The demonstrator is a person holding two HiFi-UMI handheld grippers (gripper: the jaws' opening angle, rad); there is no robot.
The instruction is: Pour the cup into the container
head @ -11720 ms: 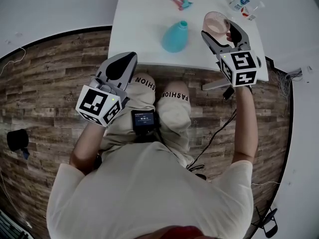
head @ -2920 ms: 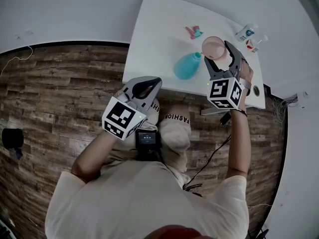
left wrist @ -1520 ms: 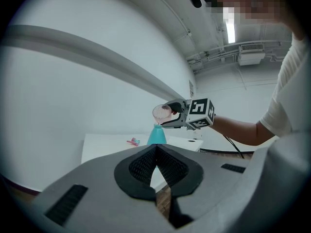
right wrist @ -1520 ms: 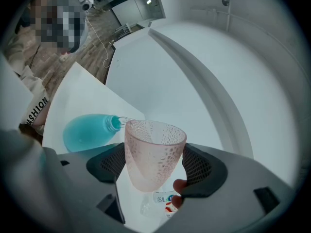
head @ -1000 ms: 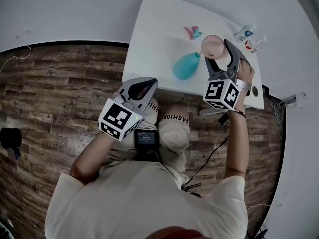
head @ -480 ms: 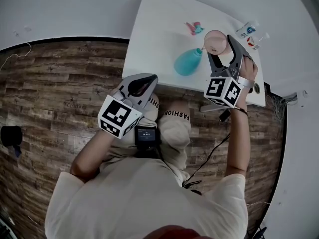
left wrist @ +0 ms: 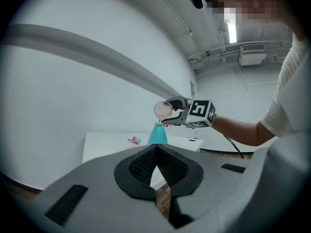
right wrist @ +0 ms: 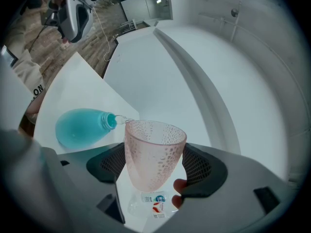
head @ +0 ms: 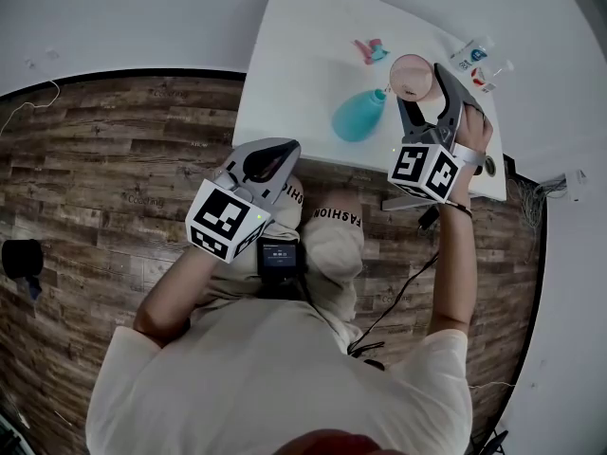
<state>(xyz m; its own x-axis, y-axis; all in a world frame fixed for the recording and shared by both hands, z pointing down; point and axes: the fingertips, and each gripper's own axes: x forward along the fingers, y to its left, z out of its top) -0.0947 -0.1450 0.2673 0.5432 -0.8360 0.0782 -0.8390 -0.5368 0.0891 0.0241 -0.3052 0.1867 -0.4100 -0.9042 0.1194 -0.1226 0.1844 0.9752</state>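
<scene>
Right hand-held gripper (right wrist: pixel 151 170) around pink cup (right wrist: pixel 155 142); "FASHION" trousers (head: pixel 334 218)

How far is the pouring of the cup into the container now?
Done: the right gripper holds the pink cup, tipped over the teal container. In hand: a thin stream runs into its neck. Remaining: finish pouring, then probably set the cup down.
</scene>
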